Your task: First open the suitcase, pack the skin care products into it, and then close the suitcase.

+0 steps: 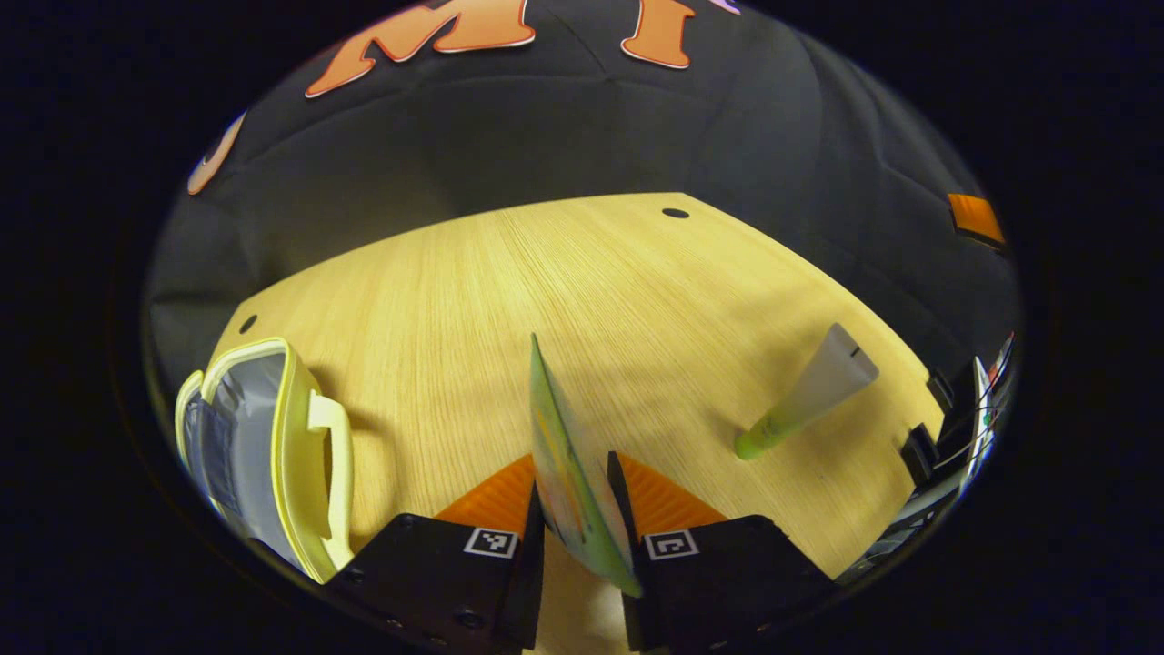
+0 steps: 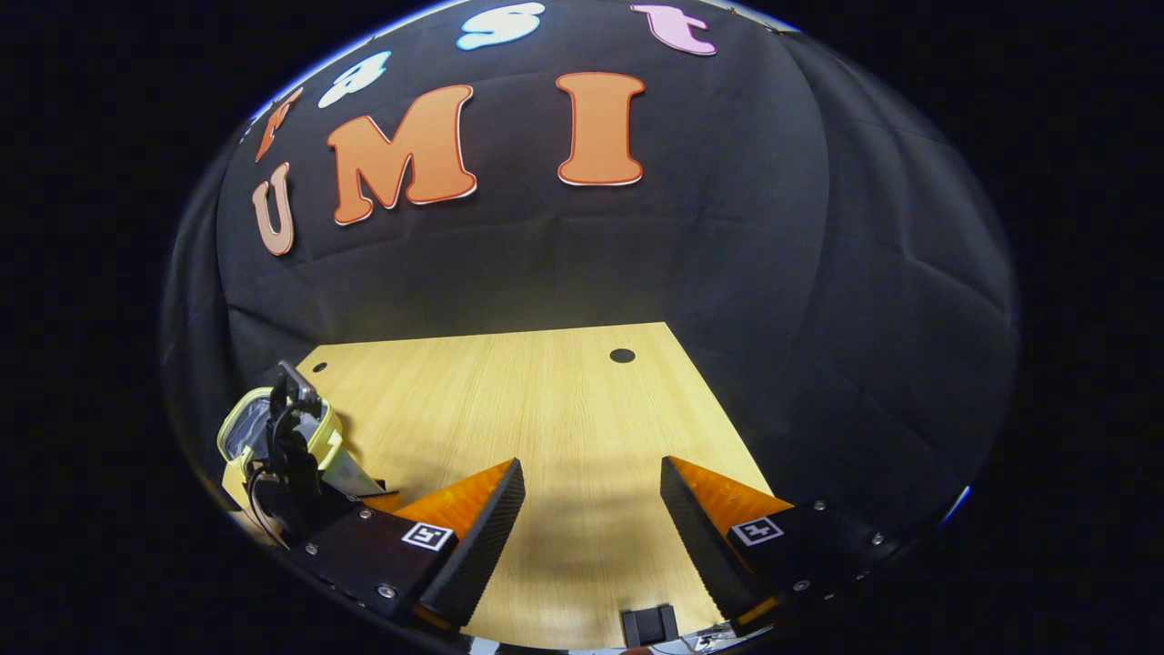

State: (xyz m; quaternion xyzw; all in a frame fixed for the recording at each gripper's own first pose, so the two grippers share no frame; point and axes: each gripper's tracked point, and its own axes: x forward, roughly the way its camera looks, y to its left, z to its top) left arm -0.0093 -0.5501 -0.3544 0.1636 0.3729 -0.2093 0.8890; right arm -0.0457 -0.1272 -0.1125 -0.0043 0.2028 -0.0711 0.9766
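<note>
While level — left gripper (image 1: 575,509) on sachet (image 1: 573,473)

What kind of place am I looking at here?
Likely a small recording booth, not a home: a bare wooden table backed by black cloth wall, with a yellow suitcase and a skincare tube laid out as props.

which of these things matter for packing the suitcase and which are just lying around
Part of the job:
- yellow suitcase, open on the table
- flat sachet, pinched in the left gripper
- tube, lying on the table
- right gripper, open, holding nothing

Just there:
- wooden table
- gear at the table's right edge
</note>
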